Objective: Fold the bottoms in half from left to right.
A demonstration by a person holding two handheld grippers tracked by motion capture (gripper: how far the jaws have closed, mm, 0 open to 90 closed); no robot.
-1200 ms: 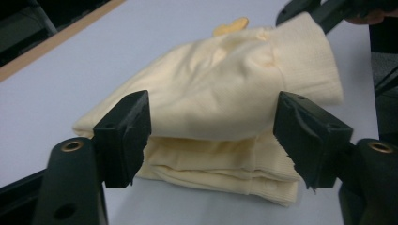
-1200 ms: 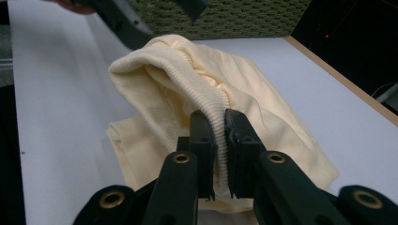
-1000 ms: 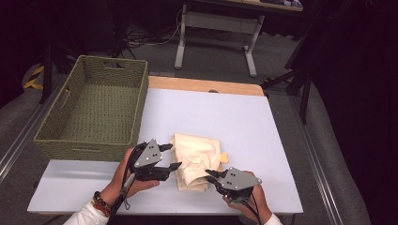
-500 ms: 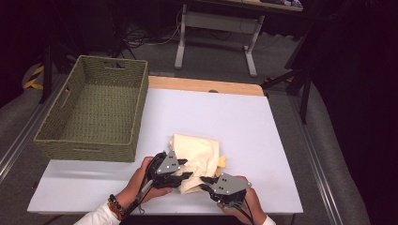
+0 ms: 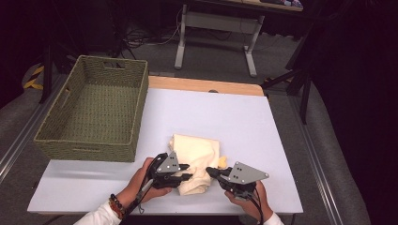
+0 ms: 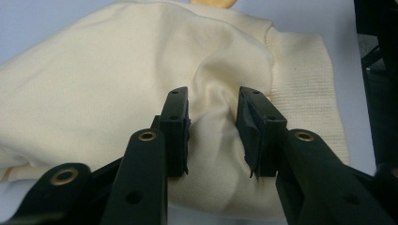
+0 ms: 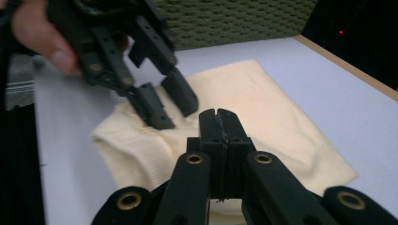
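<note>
Woven green basket (image 5: 91,112) at the far left of the white table (image 5: 244,126), interior bare down to the weave. Cream folded garment (image 5: 197,157) on the table just right of the basket's near corner, close to the table's near edge. A small yellowish scrap (image 5: 222,161) poking out at the garment's right side.

Left gripper (image 5: 184,172) at the garment's near-left edge, jaws partly apart and just been closing, a raised fold of the cream cloth bunched between them; pads against the fold on both sides in the left gripper view, so grasping the garment (image 6: 141,70). Right gripper (image 5: 210,172) at the garment's near-right edge, jaws clenched fully together; whether any cloth is pinched between them cannot be told.

From the high view alone: the basket's whole interior and the garment's place beside it. From the left gripper view (image 6: 213,131): the pinched ridge of fabric and a ribbed hem at the garment's right edge, neither readable from above. From the right gripper view (image 7: 218,119): the two jaw tips pressed flat against each other over the garment (image 7: 263,103), the left gripper (image 7: 164,101) beyond it with its tips down in the cloth, a fingertip on its body, and the basket's wall (image 7: 234,18) behind the garment.
</note>
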